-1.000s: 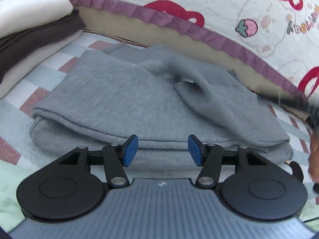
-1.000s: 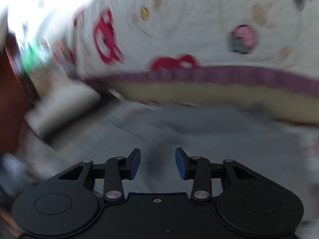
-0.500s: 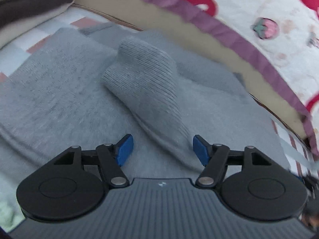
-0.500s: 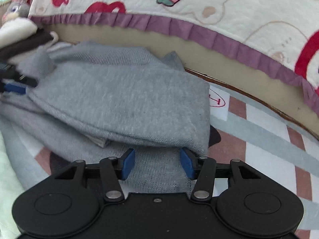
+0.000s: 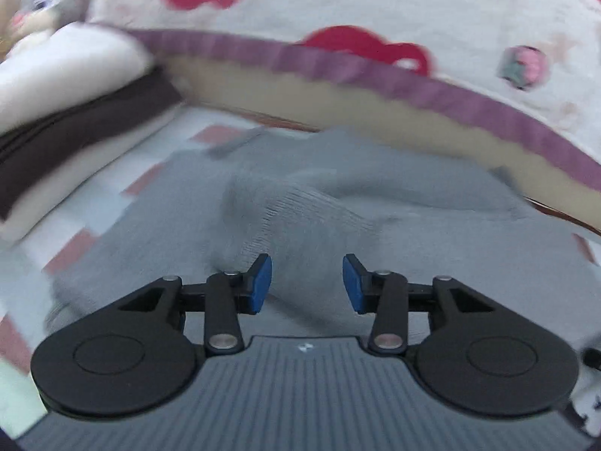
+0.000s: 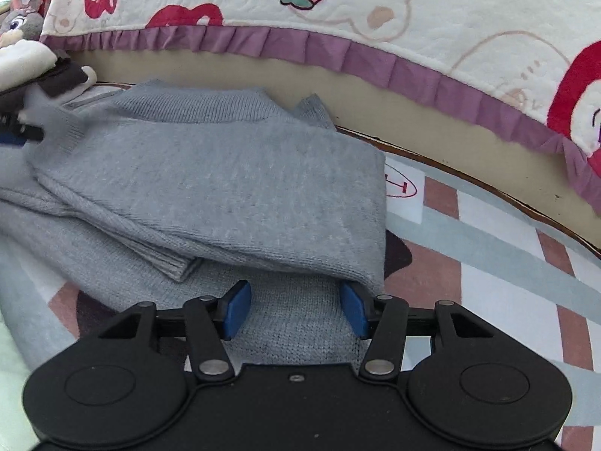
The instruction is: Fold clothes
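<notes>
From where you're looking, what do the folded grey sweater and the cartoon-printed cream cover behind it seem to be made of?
The folded grey sweater looks like soft matte knit, perhaps wool or acrylic: fine ribbed stitches show along its neckline and cuff. The cartoon-printed cream cover looks like quilted cotton-type fabric: stitched lines puff its surface, and a pleated purple cloth ruffle edges it. Exact fibres cannot be told.

Both views are lit evenly by soft, bright daylight, with no glare seen. The left wrist view is smeared by motion blur: the grey sweater (image 5: 338, 203) and the printed quilt (image 5: 375, 7) are streaked, while the left gripper (image 5: 306, 285) is kept sharp. The right wrist view is rendered crisply, the knit being resolved clearly. Straight edges are bent by fisheye distortion, and dark corners are left.
</notes>
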A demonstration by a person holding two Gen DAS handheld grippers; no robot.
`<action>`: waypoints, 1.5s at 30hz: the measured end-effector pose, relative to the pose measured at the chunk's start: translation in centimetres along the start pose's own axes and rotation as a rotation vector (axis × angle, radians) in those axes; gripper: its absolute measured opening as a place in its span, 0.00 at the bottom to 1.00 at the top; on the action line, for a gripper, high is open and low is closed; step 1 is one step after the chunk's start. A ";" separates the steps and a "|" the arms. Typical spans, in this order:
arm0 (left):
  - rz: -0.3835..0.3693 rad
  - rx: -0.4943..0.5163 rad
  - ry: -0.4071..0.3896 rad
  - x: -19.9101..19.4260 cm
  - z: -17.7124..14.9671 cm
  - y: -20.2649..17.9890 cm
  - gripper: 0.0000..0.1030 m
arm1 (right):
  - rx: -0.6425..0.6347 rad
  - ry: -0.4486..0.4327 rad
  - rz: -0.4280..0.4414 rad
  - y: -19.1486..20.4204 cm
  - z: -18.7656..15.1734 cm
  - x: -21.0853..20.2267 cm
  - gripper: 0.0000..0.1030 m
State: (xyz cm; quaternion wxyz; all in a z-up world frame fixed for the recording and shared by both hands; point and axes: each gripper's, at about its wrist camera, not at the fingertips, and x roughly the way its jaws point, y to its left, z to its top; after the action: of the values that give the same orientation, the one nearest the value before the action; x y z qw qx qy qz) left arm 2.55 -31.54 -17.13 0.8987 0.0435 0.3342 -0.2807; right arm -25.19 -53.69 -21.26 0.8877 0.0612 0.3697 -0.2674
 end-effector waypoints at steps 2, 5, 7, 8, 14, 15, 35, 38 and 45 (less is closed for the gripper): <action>0.079 -0.067 -0.005 -0.1 0.3 2.0 0.40 | 0.012 -0.002 0.003 -0.2 0.0 -0.2 0.55; 0.140 -0.131 0.022 -0.7 0.8 4.7 0.40 | 0.055 -0.008 0.013 -0.7 0.0 -0.7 0.54; 0.109 -0.146 0.049 -1.3 0.6 6.0 0.42 | 0.136 -0.017 0.032 -1.5 0.0 -1.8 0.55; 0.099 -0.149 0.054 -1.7 0.3 6.5 0.46 | 0.191 -0.028 0.037 -2.1 -0.2 -2.4 0.58; 0.171 -0.055 0.061 -2.3 -0.4 9.2 0.54 | 0.559 -0.018 0.121 -7.7 -2.6 -2.8 0.63; 0.188 -0.062 0.059 -2.2 -0.3 10.1 0.56 | 0.624 -0.013 0.154 -8.5 -3.1 -2.4 0.64; 0.001 -0.182 0.069 0.0 -1.6 13.1 0.28 | 0.632 -0.131 0.338 -6.6 0.9 0.9 0.30; 0.031 -0.101 0.034 -0.4 -1.5 11.5 0.27 | 0.509 -0.188 0.295 -5.2 2.5 -1.7 0.30; 0.061 -0.069 0.056 0.3 -1.8 11.0 0.40 | 0.543 -0.097 0.277 -5.5 1.5 0.2 0.39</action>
State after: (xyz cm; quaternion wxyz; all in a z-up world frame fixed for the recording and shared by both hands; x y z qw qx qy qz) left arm 7.55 -21.99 -19.90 0.8981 0.0304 0.3672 -0.2399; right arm -26.97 -58.91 -19.80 0.8837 0.3331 0.2299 -0.2353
